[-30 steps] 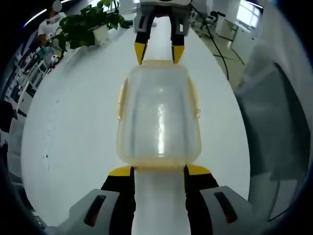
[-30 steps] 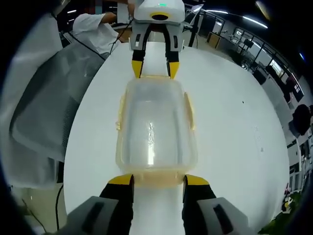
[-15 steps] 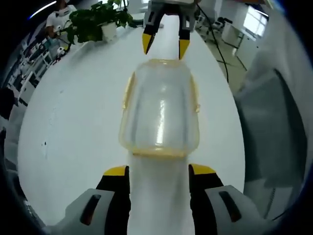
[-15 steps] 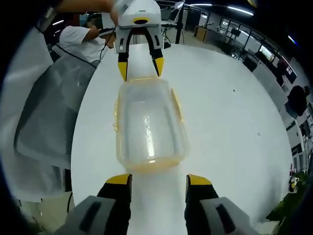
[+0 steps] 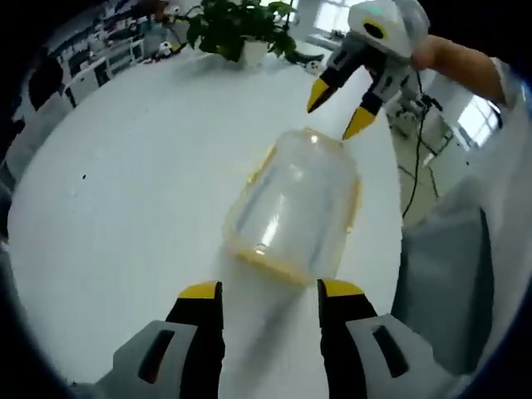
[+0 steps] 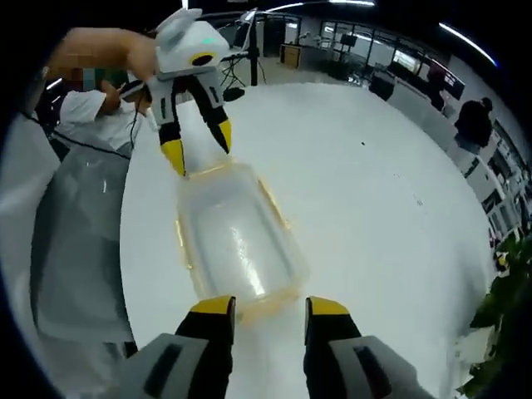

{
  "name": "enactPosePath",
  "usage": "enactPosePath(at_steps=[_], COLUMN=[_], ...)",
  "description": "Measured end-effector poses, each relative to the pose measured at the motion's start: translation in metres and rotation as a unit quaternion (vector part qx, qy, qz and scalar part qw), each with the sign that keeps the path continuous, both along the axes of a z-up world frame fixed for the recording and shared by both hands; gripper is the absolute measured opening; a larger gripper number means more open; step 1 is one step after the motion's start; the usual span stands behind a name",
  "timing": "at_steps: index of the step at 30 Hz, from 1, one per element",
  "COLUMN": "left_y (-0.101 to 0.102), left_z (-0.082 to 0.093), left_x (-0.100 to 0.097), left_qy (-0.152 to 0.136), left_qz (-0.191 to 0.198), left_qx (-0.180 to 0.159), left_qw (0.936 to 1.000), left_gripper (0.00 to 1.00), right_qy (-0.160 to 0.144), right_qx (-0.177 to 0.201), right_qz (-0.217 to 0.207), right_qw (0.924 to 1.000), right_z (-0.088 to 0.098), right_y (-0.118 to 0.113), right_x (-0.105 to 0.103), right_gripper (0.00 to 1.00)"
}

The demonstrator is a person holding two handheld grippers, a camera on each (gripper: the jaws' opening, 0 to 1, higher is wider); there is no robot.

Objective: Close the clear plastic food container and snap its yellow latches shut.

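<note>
Clear plastic container (image 5: 293,208): we saw it lid-on, lying on the white table (image 5: 125,183).
Left gripper (image 5: 270,291): jaws apart, holding nothing.
Right gripper (image 6: 270,306): same, spread wide.

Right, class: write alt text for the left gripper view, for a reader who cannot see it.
A clear plastic food container with yellow latches lies on a white table, between two open yellow-tipped grippers. The left gripper rises from the bottom edge; the right gripper reaches in from above. A potted plant stands at the table's far edge.

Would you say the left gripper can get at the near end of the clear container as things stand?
Probably yes: the left gripper is open, with only bare white table between its jaws and the container.
</note>
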State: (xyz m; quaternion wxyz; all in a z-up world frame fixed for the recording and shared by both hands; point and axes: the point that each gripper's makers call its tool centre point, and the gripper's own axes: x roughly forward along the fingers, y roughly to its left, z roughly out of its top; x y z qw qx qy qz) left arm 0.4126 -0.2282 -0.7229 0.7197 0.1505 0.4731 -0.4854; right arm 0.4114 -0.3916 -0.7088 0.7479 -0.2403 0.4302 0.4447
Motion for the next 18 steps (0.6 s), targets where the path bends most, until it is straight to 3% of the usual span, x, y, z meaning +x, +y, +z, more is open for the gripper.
enactPosePath(at_steps=[4, 6, 8, 10, 13, 18], left_y=[-0.008, -0.012, -0.013, -0.012, -0.012, -0.030], left_z=[0.002, 0.004, 0.003, -0.001, -0.008, -0.012], left_x=[0.002, 0.003, 0.007, 0.007, 0.007, 0.000], left_qy=[0.020, 0.030, 0.041, 0.050, 0.045, 0.072], left_qz=[0.062, 0.100, 0.143, 0.169, 0.178, 0.211], left_qx=[-0.024, -0.036, -0.040, -0.032, -0.018, -0.039], left_qw=[0.9976, 0.9939, 0.9881, 0.9838, 0.9828, 0.9740], left_gripper=[0.43, 0.43, 0.43, 0.43, 0.44, 0.44], right_qy=[0.034, 0.059, 0.078, 0.076, 0.080, 0.119], right_qx=[0.020, 0.044, 0.057, 0.053, 0.041, 0.048], right_qz=[-0.109, -0.164, -0.190, -0.199, -0.212, -0.233], right_qw=[0.9933, 0.9837, 0.9770, 0.9756, 0.9730, 0.9641], right_z=[-0.003, -0.004, -0.005, -0.009, -0.016, -0.027], right_y=[-0.002, -0.001, 0.002, 0.001, 0.001, 0.009], right_x=[0.006, 0.008, 0.005, 0.008, 0.006, -0.004], right_gripper=[0.29, 0.30, 0.34, 0.36, 0.41, 0.39])
